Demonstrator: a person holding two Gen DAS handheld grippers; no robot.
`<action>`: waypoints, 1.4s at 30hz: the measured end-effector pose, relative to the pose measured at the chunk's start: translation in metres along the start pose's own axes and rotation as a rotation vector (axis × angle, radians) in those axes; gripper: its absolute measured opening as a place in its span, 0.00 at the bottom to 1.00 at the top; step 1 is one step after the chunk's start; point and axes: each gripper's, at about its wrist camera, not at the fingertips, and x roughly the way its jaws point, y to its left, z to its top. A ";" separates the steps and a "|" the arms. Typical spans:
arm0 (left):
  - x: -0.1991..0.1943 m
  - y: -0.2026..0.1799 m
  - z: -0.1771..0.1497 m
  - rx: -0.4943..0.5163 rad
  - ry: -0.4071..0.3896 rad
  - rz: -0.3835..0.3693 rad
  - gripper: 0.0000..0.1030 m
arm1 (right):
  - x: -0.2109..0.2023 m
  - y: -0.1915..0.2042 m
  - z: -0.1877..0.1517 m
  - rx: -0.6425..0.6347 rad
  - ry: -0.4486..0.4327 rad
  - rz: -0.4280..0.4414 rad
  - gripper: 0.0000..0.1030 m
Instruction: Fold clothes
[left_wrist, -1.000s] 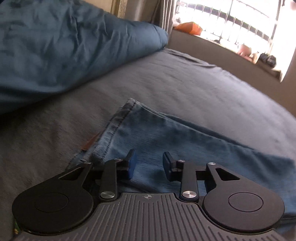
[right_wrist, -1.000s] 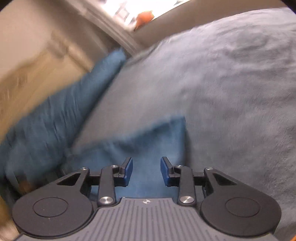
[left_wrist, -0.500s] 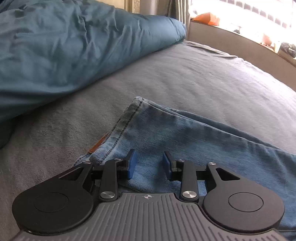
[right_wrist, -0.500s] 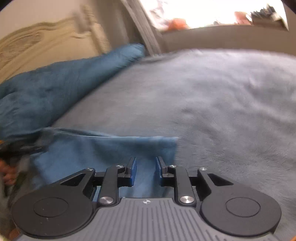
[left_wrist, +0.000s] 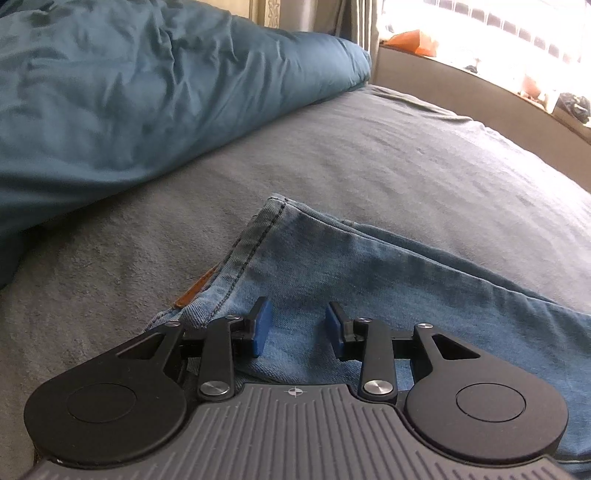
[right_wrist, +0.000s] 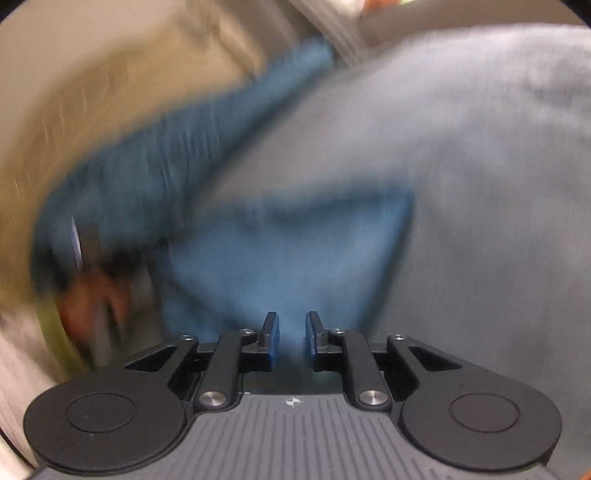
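Note:
Blue jeans (left_wrist: 369, 266) lie flat on the grey bedsheet (left_wrist: 369, 147), with a stitched hem corner pointing away and a brown leather patch (left_wrist: 192, 293) at the left edge. My left gripper (left_wrist: 297, 328) hovers low over the denim, open, with nothing between its blue pads. The right wrist view is heavily blurred. There the jeans (right_wrist: 295, 251) spread ahead, one corner toward the right. My right gripper (right_wrist: 291, 338) sits at their near edge with its jaws narrowed to a small gap, and denim shows in that gap.
A rumpled teal duvet (left_wrist: 129, 92) is heaped along the left and back of the bed. A low wall and bright window sill (left_wrist: 480, 85) with small items run behind. A blurred hand (right_wrist: 92, 299) shows at the left of the right wrist view.
The right gripper's jaws have narrowed steadily while it swung, and its view has tilted and blurred. The left gripper stayed open and crept slightly forward over the jeans.

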 end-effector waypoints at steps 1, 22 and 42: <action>0.000 0.000 0.000 0.002 0.000 -0.003 0.34 | 0.004 0.004 -0.013 -0.039 0.032 -0.037 0.15; -0.002 0.003 -0.003 0.003 -0.014 -0.023 0.34 | 0.010 -0.080 0.028 0.585 -0.057 0.053 0.55; -0.010 -0.035 -0.012 0.147 -0.007 -0.074 0.35 | -0.015 -0.063 0.061 0.615 -0.265 0.059 0.08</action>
